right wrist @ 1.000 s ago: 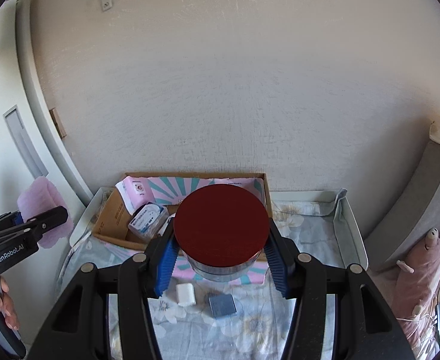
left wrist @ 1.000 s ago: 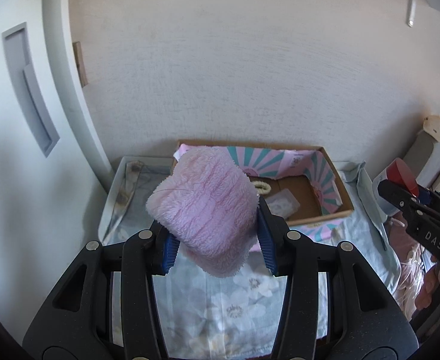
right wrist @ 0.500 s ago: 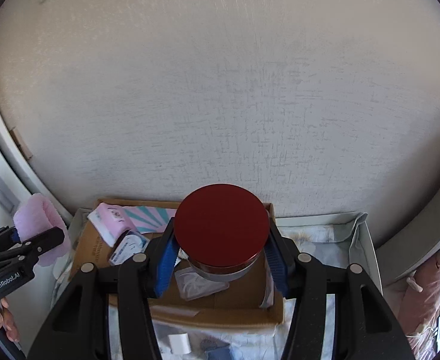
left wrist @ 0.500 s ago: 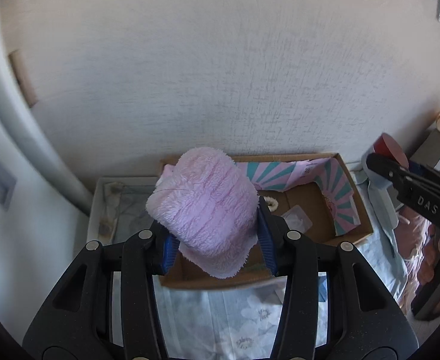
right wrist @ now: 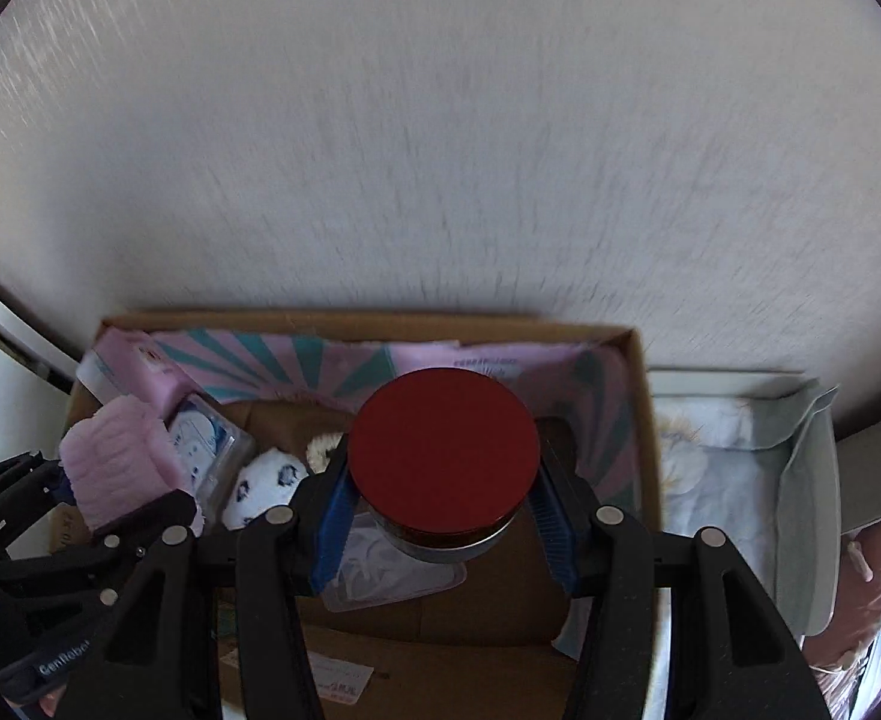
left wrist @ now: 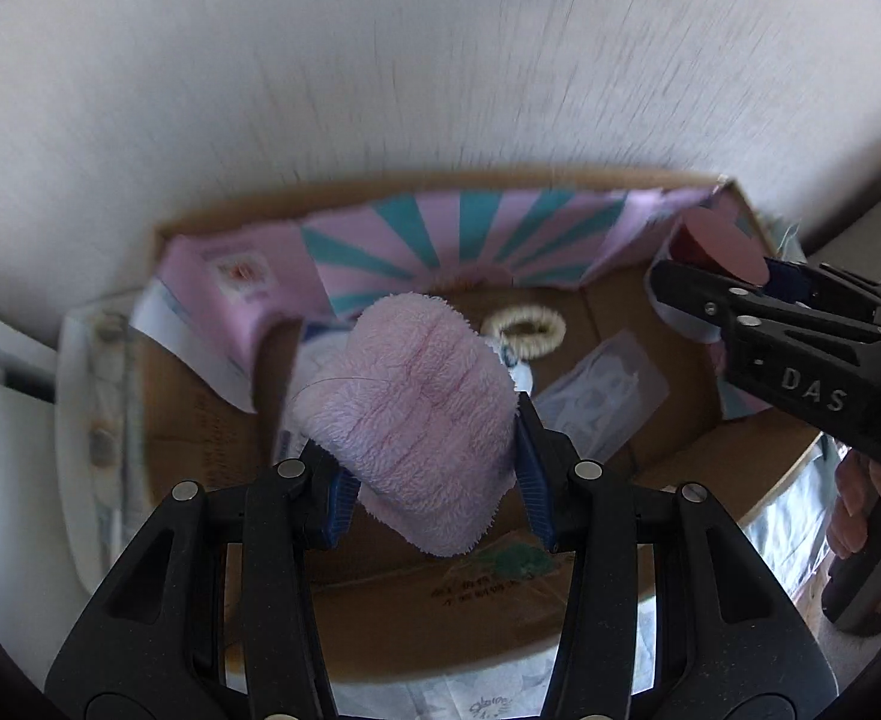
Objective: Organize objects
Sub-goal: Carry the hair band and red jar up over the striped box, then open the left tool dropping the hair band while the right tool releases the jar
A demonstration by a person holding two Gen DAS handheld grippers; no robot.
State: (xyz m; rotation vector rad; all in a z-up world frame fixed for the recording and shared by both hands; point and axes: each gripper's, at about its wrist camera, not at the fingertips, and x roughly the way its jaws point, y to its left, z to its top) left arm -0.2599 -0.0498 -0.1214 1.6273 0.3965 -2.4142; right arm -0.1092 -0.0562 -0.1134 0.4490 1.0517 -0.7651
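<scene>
My left gripper [left wrist: 434,456] is shut on a fluffy pink cloth [left wrist: 407,420], held over the left part of an open cardboard box [left wrist: 380,606] lined with pink and teal stripes. My right gripper [right wrist: 443,516] is shut on a round jar with a dark red lid [right wrist: 443,462], held over the box's [right wrist: 641,396] right half. In the right wrist view the pink cloth [right wrist: 116,462] and the left gripper [right wrist: 89,513] show at the left. In the left wrist view the jar [left wrist: 719,240] and the right gripper [left wrist: 734,300] show at the right.
Inside the box lie a cream hair scrunchie [left wrist: 527,327], a clear plastic packet [left wrist: 602,393], a white patterned sock [right wrist: 263,489] and a blue-and-white pack [right wrist: 200,438]. A white wall rises just behind the box. Floral bedding [right wrist: 722,456] lies to the right.
Both grippers have moved forward and down, from in front of the box to over it, each keeping its load. The box now fills the lower view.
</scene>
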